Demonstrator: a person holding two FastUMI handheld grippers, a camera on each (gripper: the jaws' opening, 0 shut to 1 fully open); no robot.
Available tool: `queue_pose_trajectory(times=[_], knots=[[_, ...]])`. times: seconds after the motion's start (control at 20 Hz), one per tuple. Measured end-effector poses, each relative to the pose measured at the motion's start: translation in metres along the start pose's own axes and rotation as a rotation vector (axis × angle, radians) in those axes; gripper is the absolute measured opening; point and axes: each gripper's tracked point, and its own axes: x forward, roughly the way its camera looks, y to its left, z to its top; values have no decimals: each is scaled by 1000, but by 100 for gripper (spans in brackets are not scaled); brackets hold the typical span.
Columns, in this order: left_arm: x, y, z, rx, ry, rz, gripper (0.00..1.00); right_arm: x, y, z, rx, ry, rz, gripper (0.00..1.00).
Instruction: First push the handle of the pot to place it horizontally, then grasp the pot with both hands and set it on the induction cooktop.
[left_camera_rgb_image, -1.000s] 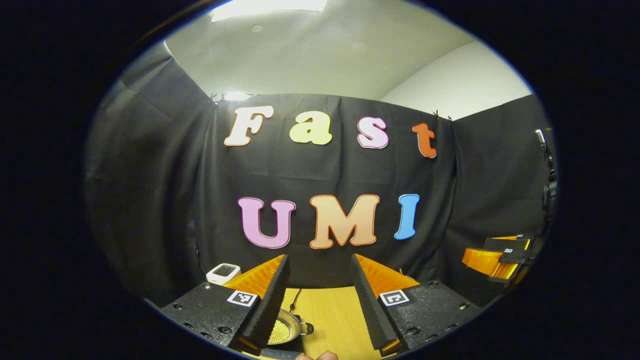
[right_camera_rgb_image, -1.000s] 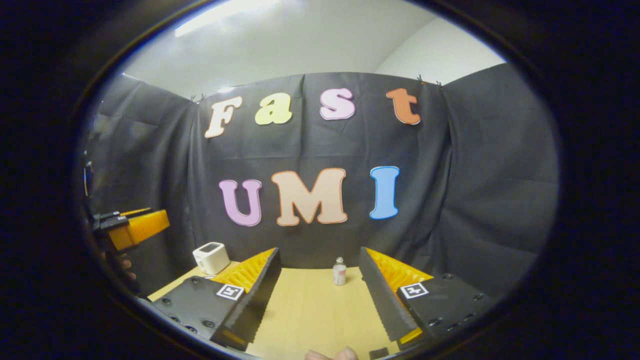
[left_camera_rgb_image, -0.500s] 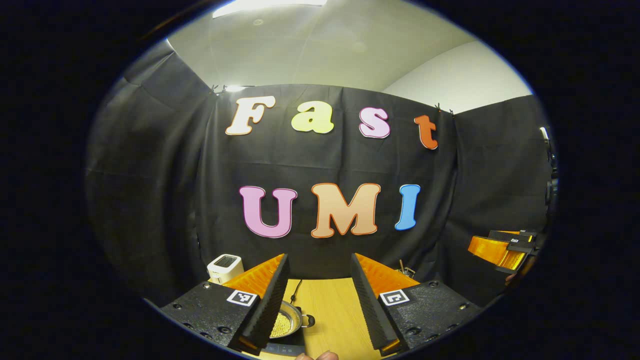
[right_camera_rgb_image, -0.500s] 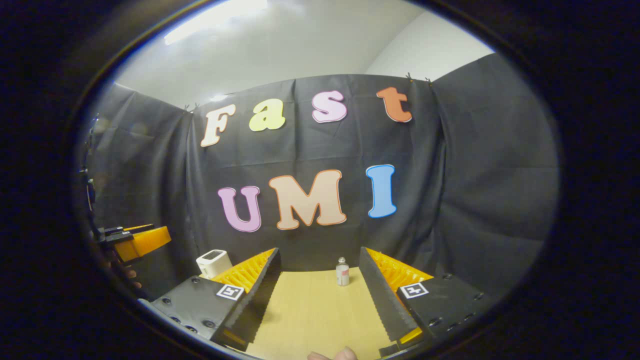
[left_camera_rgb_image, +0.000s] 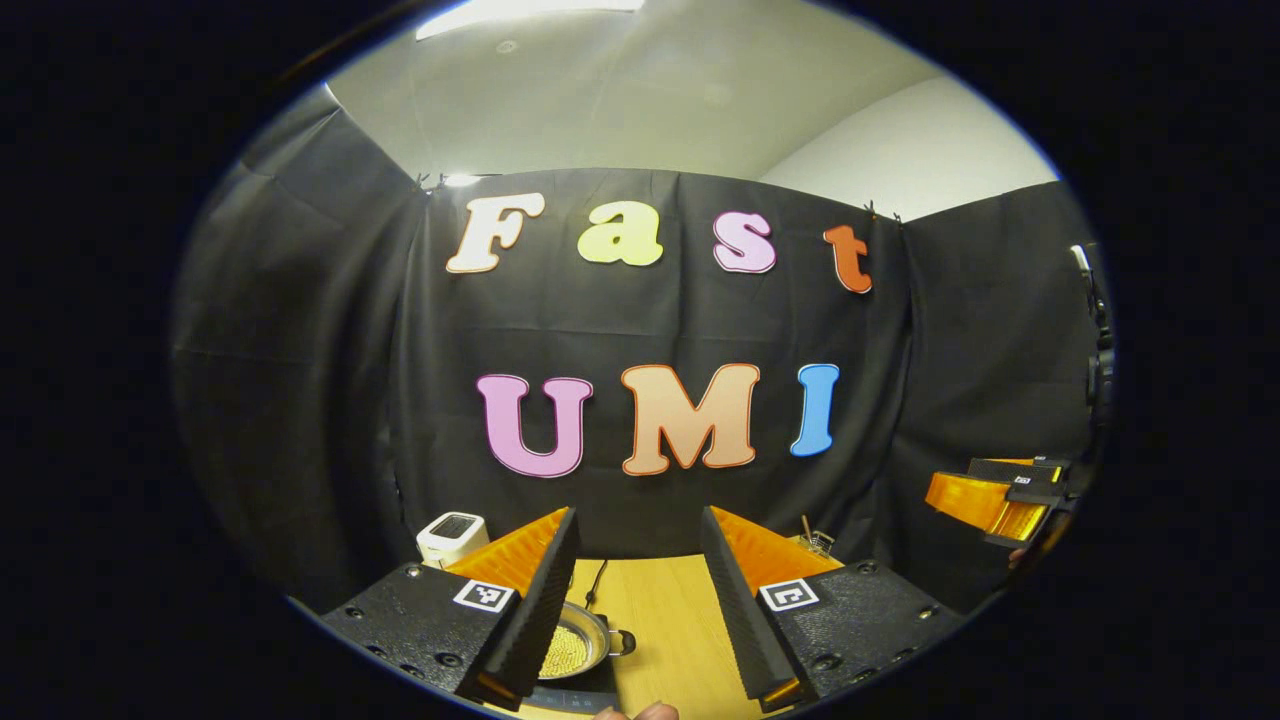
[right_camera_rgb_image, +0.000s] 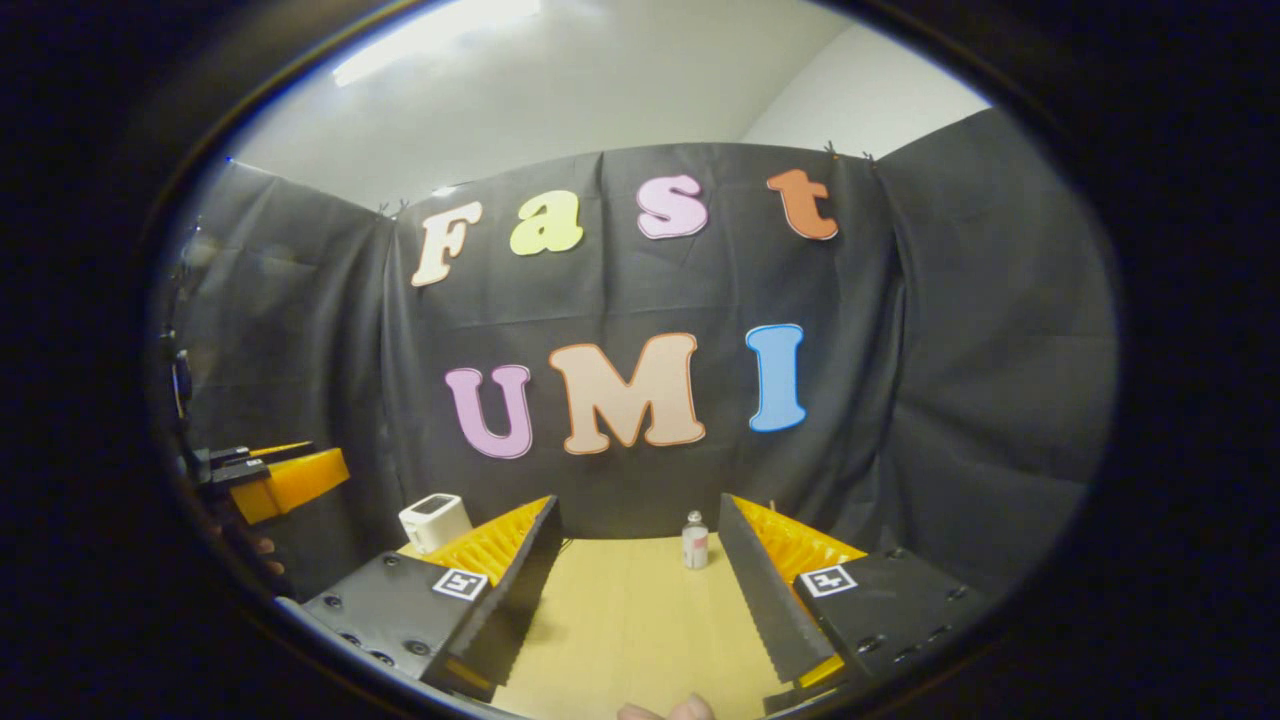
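In the left gripper view a small steel pot (left_camera_rgb_image: 572, 648) with yellow grains inside sits low on the wooden table, half hidden behind my left finger. One black side handle (left_camera_rgb_image: 622, 641) points right. The pot rests on the dark induction cooktop (left_camera_rgb_image: 575, 692), whose edge shows at the bottom. My left gripper (left_camera_rgb_image: 630, 600) stands open above it, nothing between its fingers. My right gripper (right_camera_rgb_image: 635, 590) is open over bare table. Each gripper appears at the other view's edge: the right gripper (left_camera_rgb_image: 1000, 500), the left gripper (right_camera_rgb_image: 270, 478).
A white toaster (left_camera_rgb_image: 452, 536) (right_camera_rgb_image: 435, 520) stands at the back left of the wooden table (right_camera_rgb_image: 630, 610). A small bottle (right_camera_rgb_image: 694, 541) stands near the back wall. A wire basket (left_camera_rgb_image: 815, 541) sits at the back right, and a black cable (left_camera_rgb_image: 594, 582) runs behind the pot.
Both views tilted slightly down then steadied. The pot shows a little more beside my left finger. Both grippers stay open.
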Motion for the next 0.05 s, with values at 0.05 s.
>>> queue_pose_trajectory(times=[0.05], knots=[[1,0,-2,0,2,1,75,-1,1,-1,-5,0,2,94]])
